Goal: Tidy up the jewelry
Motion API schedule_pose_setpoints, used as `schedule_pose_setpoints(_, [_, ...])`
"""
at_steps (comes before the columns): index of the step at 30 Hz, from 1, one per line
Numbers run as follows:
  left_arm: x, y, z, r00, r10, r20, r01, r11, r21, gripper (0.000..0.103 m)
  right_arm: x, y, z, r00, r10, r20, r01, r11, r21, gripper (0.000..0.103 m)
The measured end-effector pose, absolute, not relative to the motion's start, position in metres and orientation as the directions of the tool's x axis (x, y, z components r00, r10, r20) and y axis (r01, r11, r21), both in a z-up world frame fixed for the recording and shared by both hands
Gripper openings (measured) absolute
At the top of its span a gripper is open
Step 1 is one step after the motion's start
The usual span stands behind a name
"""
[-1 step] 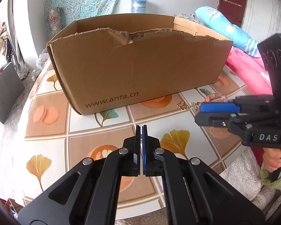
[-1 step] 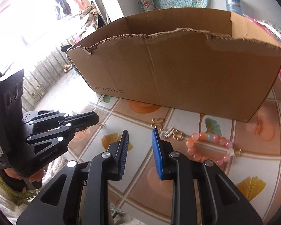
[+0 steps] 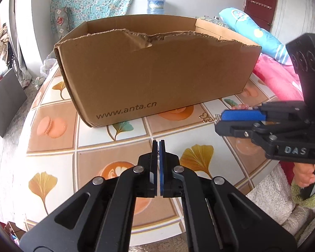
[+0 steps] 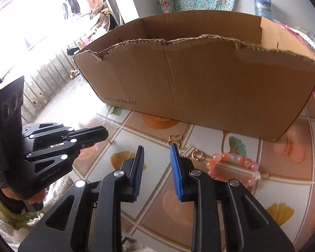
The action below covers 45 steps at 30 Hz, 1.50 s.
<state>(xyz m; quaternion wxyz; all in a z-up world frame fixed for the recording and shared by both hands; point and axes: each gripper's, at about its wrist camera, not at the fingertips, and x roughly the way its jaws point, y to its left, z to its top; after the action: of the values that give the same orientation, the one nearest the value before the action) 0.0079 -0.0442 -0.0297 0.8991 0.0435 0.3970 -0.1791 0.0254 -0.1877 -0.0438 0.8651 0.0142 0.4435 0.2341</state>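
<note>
An open cardboard box (image 3: 157, 73) stands on the patterned table; it also shows in the right wrist view (image 4: 199, 79). My left gripper (image 3: 159, 145) is shut on a small thin piece of jewelry (image 3: 158, 153), just above the table in front of the box. In the right wrist view a small gold piece (image 4: 110, 140) hangs below the left gripper's tip (image 4: 103, 133). My right gripper (image 4: 156, 150) is open and empty. Beside its blue finger lie a gold clasp (image 4: 175, 138), a rhinestone piece (image 4: 187, 151), a gold ring (image 4: 197, 155) and a pink bead bracelet (image 4: 233, 166).
The table's front edge (image 3: 157, 231) is near, with a white fluffy cloth (image 3: 268, 193) at the right. Pink and blue bedding (image 3: 273, 67) lies right of the box. A water bottle (image 3: 155, 5) stands behind the box.
</note>
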Motion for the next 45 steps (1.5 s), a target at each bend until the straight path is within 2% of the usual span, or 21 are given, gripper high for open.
schedule_pose_setpoints(12, [0.011, -0.037, -0.034, 0.619, -0.303, -0.724, 0.355, 0.931, -0.085, 0.001, 0.055, -0.167, -0.051, 0.48, 0.288, -0.828, -0.405, 0.911, 0.081, 0.025])
schedule_pose_setpoints(14, [0.012, -0.036, -0.036, 0.62, -0.304, -0.724, 0.351, 0.932, -0.091, 0.001, 0.058, -0.164, -0.05, 0.476, 0.273, -0.836, -0.415, 0.908, 0.06, 0.022])
schedule_pose_setpoints(17, [0.012, -0.034, -0.037, 0.621, -0.304, -0.723, 0.345, 0.934, -0.097, 0.001, 0.06, -0.16, -0.048, 0.451, 0.286, -0.845, -0.429, 0.9, 0.076, 0.013])
schedule_pose_setpoints(31, [0.012, -0.028, -0.04, 0.629, -0.306, -0.715, 0.316, 0.94, -0.124, 0.001, 0.035, -0.16, -0.04, 0.389, 0.382, -0.838, -0.41, 0.887, 0.213, 0.013])
schedule_pose_setpoints(35, [0.013, -0.027, -0.041, 0.633, -0.307, -0.711, 0.312, 0.941, -0.129, 0.001, 0.025, -0.176, -0.032, 0.425, 0.368, -0.827, -0.383, 0.901, 0.204, 0.013])
schedule_pose_setpoints(45, [0.012, -0.025, -0.042, 0.64, -0.301, -0.707, 0.297, 0.946, -0.134, 0.001, 0.026, -0.172, -0.039, 0.434, 0.258, -0.863, -0.398, 0.914, 0.074, 0.01])
